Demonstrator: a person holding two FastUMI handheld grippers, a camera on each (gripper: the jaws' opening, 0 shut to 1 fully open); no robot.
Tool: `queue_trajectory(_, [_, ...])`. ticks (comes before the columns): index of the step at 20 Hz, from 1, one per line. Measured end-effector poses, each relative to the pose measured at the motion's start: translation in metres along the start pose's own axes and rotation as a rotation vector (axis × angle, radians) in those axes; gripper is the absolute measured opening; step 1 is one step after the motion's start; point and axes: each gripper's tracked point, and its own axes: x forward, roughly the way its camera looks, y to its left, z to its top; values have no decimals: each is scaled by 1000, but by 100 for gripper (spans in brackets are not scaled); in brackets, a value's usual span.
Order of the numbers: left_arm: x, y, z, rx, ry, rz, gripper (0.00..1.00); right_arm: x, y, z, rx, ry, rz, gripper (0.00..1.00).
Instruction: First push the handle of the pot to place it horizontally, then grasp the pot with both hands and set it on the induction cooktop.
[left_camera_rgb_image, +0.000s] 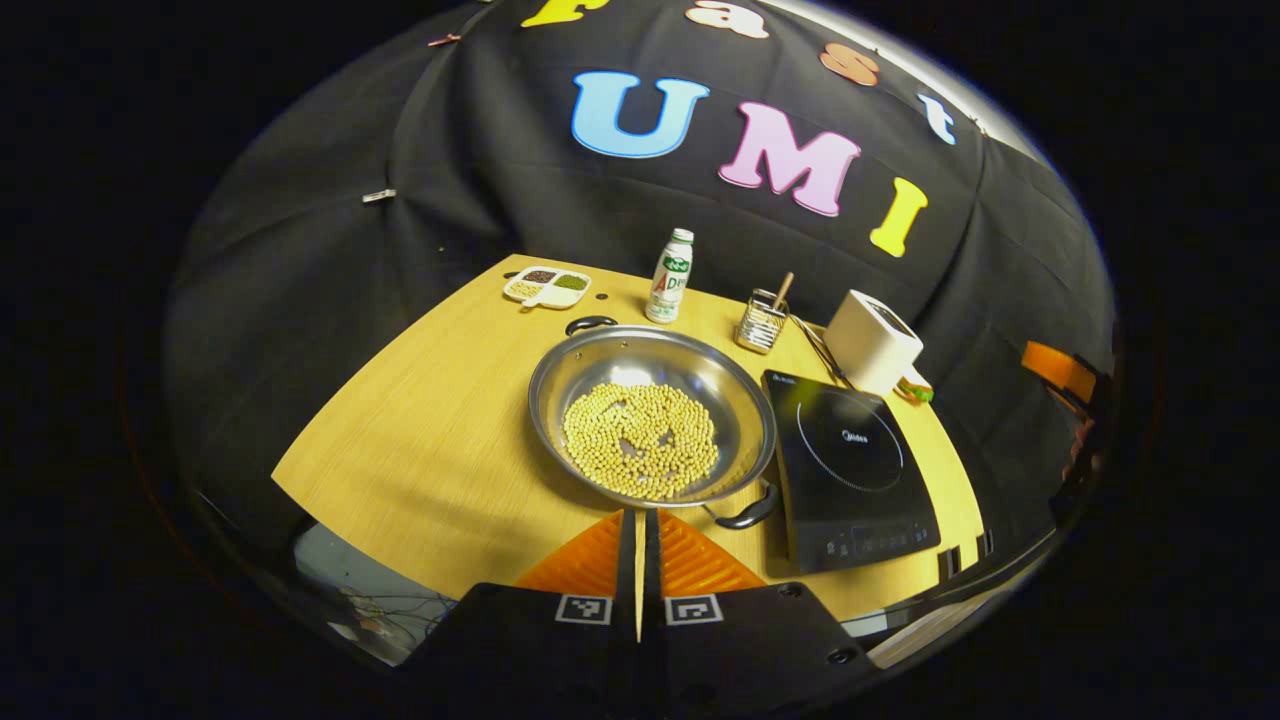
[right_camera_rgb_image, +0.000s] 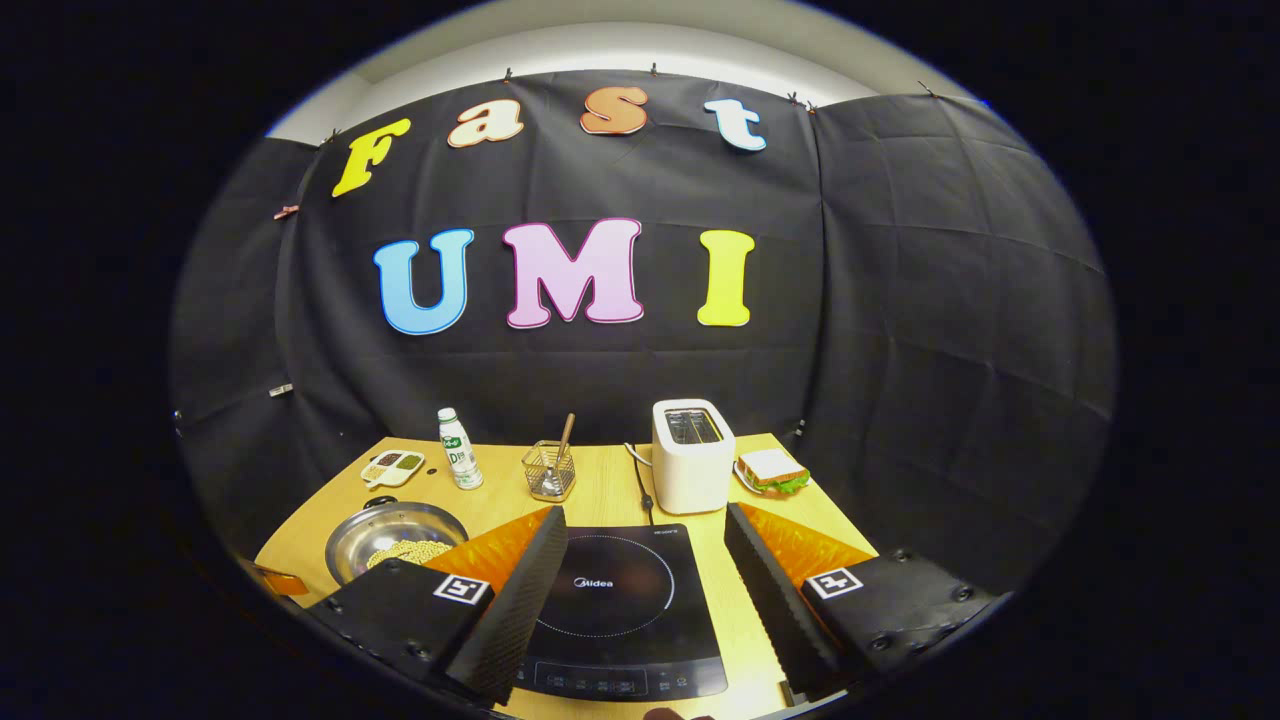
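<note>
Left claw (left_camera_rgb_image: 638, 560): nearest the lens in the left gripper view; fingers pressed together, nothing between them, tips held just short of the pot's near rim.

Right claw (right_camera_rgb_image: 640, 590): nearest the lens in the right gripper view; fingers spread wide, nothing gripped, held above the cooktop.

Worktop (left_camera_rgb_image: 430, 440): pale wood; all listed items are carried on it.

Induction cooktop (left_camera_rgb_image: 845, 465): dark glass slab, bare on top, just beside the pot on the side towards the toaster.

Pot (left_camera_rgb_image: 652, 415): shallow steel pan, part-filled with pale beans, standing on the worktop and not on the cooktop. One loop handle (left_camera_rgb_image: 745, 512) is seen at the near rim close to the cooktop, the other (left_camera_rgb_image: 590, 324) at the far rim; the pair is judged to lie aslant rather than crosswise.

Toaster (right_camera_rgb_image: 692, 455): white, behind the cooktop.

Smaller items: bottle (left_camera_rgb_image: 671, 276), wire holder (left_camera_rgb_image: 762, 321), divided dish (left_camera_rgb_image: 547, 287), sandwich (right_camera_rgb_image: 772, 469).

Progress: judged at the start. The handle push is not yet done; the two-claw grasp and the transfer to the cooktop remain.
</note>
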Motion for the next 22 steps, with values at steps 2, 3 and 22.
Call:
queue_trajectory(2, [1,2,-11,76,24,-47,5,-5,10,-3,-12,8,-22,99])
queue_trajectory(3, [3,3,-15,109,35,-66,5,-7,14,-3,-17,7,-29,99])
queue_trajectory(22, [83,-30,-70,239,328,-209,5,-1,-22,-19,14,43,-98,98])
